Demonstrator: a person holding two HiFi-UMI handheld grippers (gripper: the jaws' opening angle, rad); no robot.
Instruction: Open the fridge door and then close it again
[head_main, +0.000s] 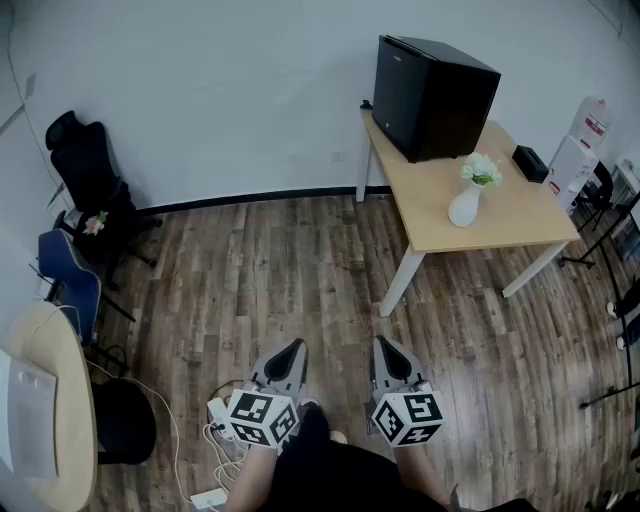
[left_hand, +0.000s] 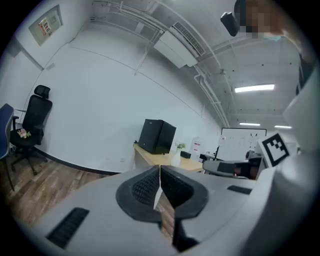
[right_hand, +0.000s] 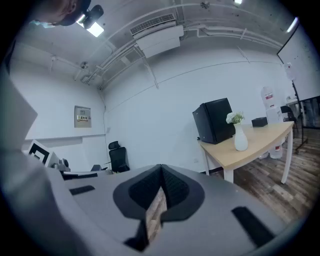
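The fridge (head_main: 435, 95) is a small black box with flat, shiny sides, and it stands on the far end of the table (head_main: 500, 215), by the wall. Its door looks shut, and I can see no handle on it. The left gripper (head_main: 295, 346) and the right gripper (head_main: 382, 343) are both well away from the table, low over the floor (head_main: 250, 270). Both are pinched shut with nothing between their jaws. The jaws are grey and pointed, with dark bumpy pads inside. I think the task has not really begun. A few things could go wrong from here. The jaws must open before they can catch the door edge, and the smooth door could slip out of them. A hard pull could also drag the whole fridge along the smooth, pale wood table top. A round white vase (head_main: 466, 205) with flowers stands on the table just in front of the fridge. It looks thin at the neck and easy to tip, so a swinging door or gripper could knock it over.
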